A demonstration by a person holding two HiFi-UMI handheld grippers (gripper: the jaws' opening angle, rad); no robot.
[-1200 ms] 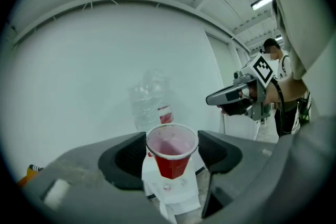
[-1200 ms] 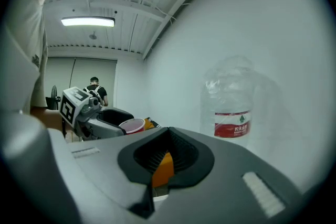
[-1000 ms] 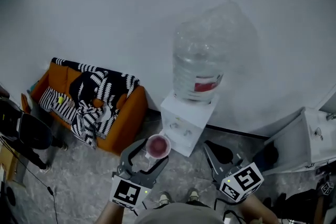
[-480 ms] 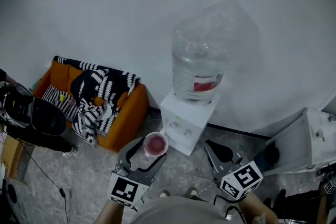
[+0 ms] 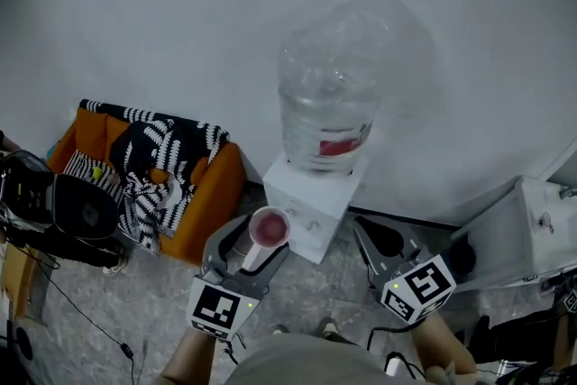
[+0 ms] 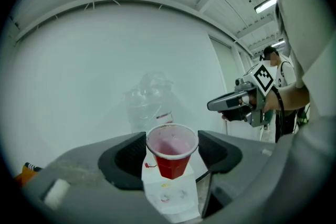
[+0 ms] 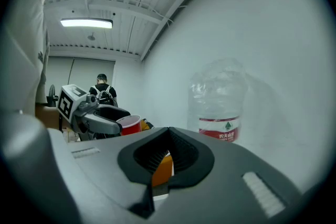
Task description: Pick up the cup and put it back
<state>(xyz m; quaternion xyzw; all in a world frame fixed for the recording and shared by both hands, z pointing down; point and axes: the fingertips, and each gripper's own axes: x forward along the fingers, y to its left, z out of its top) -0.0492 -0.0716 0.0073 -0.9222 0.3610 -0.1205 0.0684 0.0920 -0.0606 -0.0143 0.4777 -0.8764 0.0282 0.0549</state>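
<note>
Left gripper (image 5: 254, 243) is clamped on the red cup (image 6: 170, 152), which is held upright near the water dispenser (image 5: 311, 210); right gripper (image 7: 167, 136) is seen closed.

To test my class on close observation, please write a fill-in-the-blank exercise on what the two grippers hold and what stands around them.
1. The left gripper holds a ___ cup between its jaws.
2. The other gripper, its jaws shut and empty, is the person's ___ one.
3. The bottle stands on a ___ dispenser.
4. A striped blanket lies on the ___ sofa.

Missing words: red; right; white; orange.
</note>
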